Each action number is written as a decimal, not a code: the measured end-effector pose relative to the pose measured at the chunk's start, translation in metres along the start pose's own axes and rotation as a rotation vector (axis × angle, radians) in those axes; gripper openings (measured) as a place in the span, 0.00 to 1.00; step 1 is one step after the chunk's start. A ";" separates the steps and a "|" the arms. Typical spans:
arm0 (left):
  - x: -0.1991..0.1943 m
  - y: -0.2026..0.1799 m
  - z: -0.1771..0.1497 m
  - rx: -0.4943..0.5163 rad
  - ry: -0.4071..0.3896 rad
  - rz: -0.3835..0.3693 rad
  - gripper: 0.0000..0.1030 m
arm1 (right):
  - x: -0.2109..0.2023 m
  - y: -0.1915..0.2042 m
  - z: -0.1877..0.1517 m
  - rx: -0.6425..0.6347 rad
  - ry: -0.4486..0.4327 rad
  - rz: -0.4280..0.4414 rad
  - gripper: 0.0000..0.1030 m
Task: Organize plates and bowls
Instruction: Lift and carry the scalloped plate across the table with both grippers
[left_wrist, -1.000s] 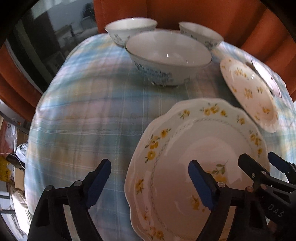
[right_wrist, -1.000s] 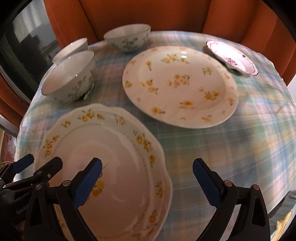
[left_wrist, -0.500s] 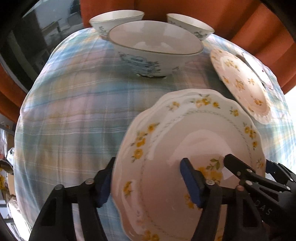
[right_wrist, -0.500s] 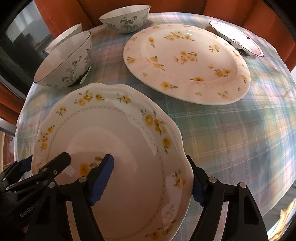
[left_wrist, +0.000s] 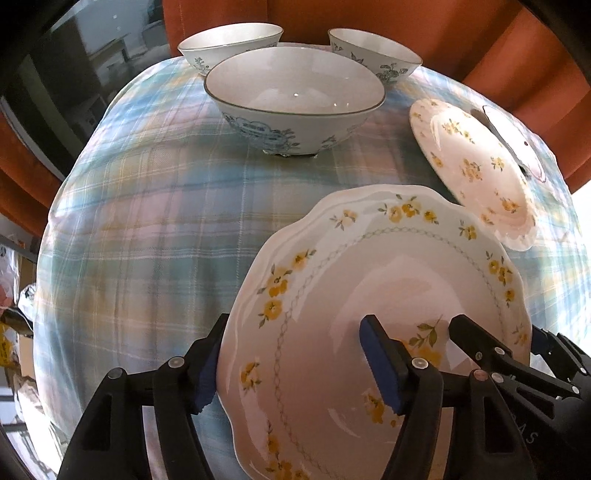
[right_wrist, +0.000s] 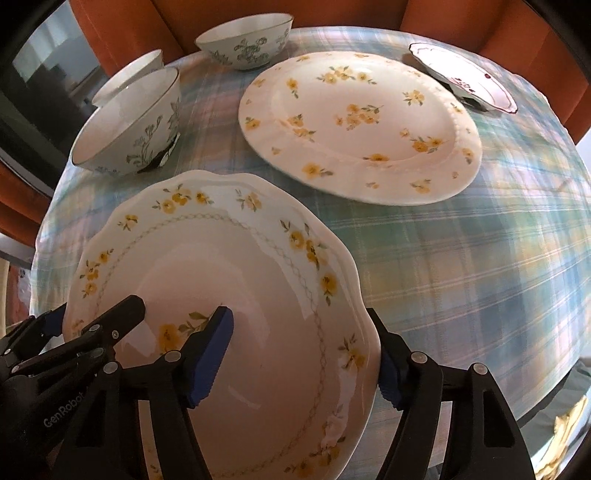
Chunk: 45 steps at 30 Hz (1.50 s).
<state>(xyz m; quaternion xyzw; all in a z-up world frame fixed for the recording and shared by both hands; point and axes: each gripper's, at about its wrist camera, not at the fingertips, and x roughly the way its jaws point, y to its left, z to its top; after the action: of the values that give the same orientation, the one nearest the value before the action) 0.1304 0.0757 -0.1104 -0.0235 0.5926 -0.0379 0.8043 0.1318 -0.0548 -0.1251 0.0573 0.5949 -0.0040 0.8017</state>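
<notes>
Both grippers straddle opposite rims of the scalloped plate (left_wrist: 369, 295) near the table's front edge: the left gripper (left_wrist: 291, 369) opening slightly, the right gripper (right_wrist: 303, 354) closing. Glazed ceramic looks stiff, slippery and breakable; rim holds suit it.

A table (left_wrist: 155, 229) draped in a pale blue, yellow and white plaid cloth (right_wrist: 480, 258) is seen ahead of and beneath both grippers. Beyond its far edge, orange-red upholstered chair backs (left_wrist: 461, 40) are ranged around it, and another (left_wrist: 22, 184) is seen to the left. Further left, a dark glossy surface (left_wrist: 74, 74) is seen in which pale shapes of furniture are reflected. Soft daylight is spread over the cloth, and a bright white patch (left_wrist: 583, 195) is seen at the far right. Cluttered items (left_wrist: 14, 343), too blurred to be identified, are seen low on the left.
</notes>
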 end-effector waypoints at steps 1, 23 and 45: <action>-0.001 -0.003 0.000 -0.009 -0.005 0.001 0.68 | -0.002 -0.004 0.001 -0.005 -0.005 0.010 0.71; -0.025 -0.119 0.007 -0.021 -0.129 0.011 0.69 | -0.038 -0.117 0.026 -0.047 -0.077 0.069 0.71; 0.010 -0.243 -0.002 0.008 -0.095 -0.020 0.69 | -0.031 -0.250 0.028 -0.005 -0.040 0.023 0.71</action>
<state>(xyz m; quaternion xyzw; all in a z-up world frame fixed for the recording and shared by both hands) 0.1235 -0.1676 -0.1002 -0.0277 0.5535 -0.0472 0.8310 0.1313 -0.3079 -0.1092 0.0623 0.5781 0.0055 0.8136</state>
